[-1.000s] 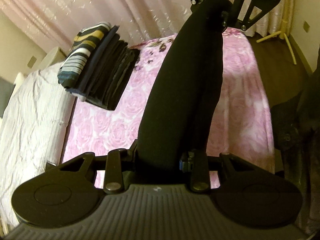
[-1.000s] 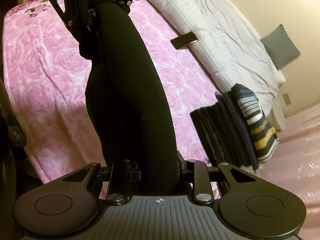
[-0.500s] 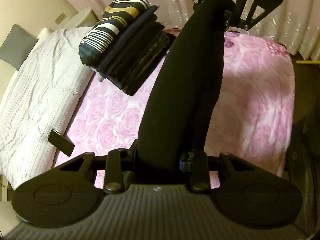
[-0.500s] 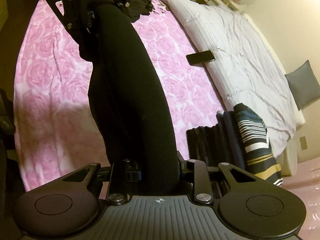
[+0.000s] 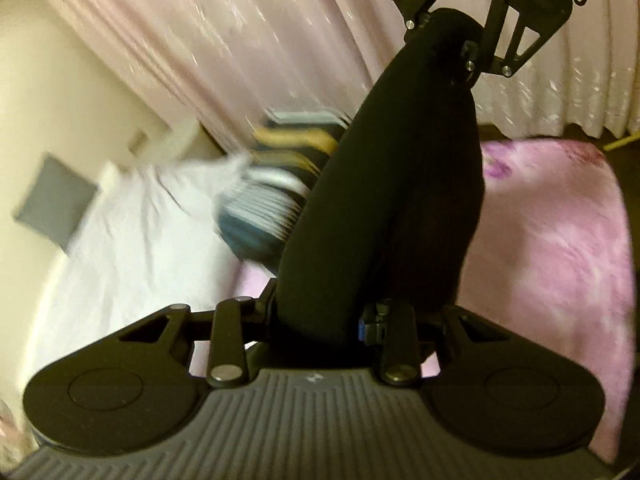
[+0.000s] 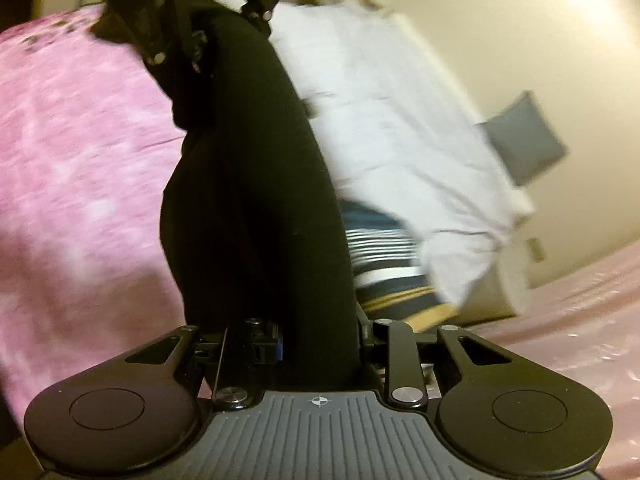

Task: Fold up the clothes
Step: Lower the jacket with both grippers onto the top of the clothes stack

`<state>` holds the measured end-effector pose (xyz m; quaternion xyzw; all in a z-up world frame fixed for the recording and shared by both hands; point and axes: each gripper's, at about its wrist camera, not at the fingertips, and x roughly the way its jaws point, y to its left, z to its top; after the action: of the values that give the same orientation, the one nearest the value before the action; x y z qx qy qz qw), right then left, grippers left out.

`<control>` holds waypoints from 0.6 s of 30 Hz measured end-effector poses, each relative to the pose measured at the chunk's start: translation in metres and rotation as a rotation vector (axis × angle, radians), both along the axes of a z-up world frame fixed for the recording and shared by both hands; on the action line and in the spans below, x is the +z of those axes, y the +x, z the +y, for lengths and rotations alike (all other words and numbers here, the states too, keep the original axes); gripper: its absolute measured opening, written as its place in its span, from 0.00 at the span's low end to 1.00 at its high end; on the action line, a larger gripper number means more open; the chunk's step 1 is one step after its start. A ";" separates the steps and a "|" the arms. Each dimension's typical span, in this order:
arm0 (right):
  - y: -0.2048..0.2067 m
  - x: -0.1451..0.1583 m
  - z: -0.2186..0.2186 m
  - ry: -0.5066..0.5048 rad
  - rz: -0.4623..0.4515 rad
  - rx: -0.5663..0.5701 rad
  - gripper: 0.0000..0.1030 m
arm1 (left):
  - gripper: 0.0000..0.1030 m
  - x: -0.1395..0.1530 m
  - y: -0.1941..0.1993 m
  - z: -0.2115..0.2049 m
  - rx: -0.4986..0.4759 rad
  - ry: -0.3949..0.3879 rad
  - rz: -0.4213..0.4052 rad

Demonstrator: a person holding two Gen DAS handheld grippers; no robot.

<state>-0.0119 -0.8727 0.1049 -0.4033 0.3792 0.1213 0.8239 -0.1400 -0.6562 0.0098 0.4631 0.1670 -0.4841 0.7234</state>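
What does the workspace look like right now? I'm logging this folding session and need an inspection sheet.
Surface: bed with pink rose blanket and white quilt.
Job's things: folded black garment held up between both grippers; stack of folded clothes, striped piece on top, behind it.
Clutter: nothing seen; the picture is blurred.
Grippers: left gripper and right gripper, jaws shut on the black garment's ends.
Cables: nothing seen.
Surroundings: pink curtain, cream wall, grey cushion.

Black garment (image 5: pixel 384 208) now higher, over the striped stack (image 5: pixel 272 200), curtain (image 5: pixel 208 40) nearer.
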 end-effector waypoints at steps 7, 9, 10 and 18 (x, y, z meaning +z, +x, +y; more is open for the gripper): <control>0.101 0.053 -0.103 -0.063 -0.153 -0.021 0.27 | 0.30 0.058 0.089 -0.093 0.030 -0.078 -0.157; 0.137 0.063 -0.134 -0.092 -0.196 -0.035 0.27 | 0.30 0.071 0.124 -0.127 0.047 -0.100 -0.190; 0.148 0.064 -0.145 -0.109 -0.232 -0.041 0.27 | 0.30 0.075 0.138 -0.141 0.055 -0.108 -0.215; 0.181 -0.076 -0.191 -0.141 -0.322 -0.062 0.27 | 0.30 -0.018 0.189 -0.211 0.073 -0.098 -0.395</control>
<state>0.1694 -1.0635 0.0292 -0.4623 0.2621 0.0028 0.8471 0.0487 -0.8675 -0.0080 0.5068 0.0150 -0.3650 0.7808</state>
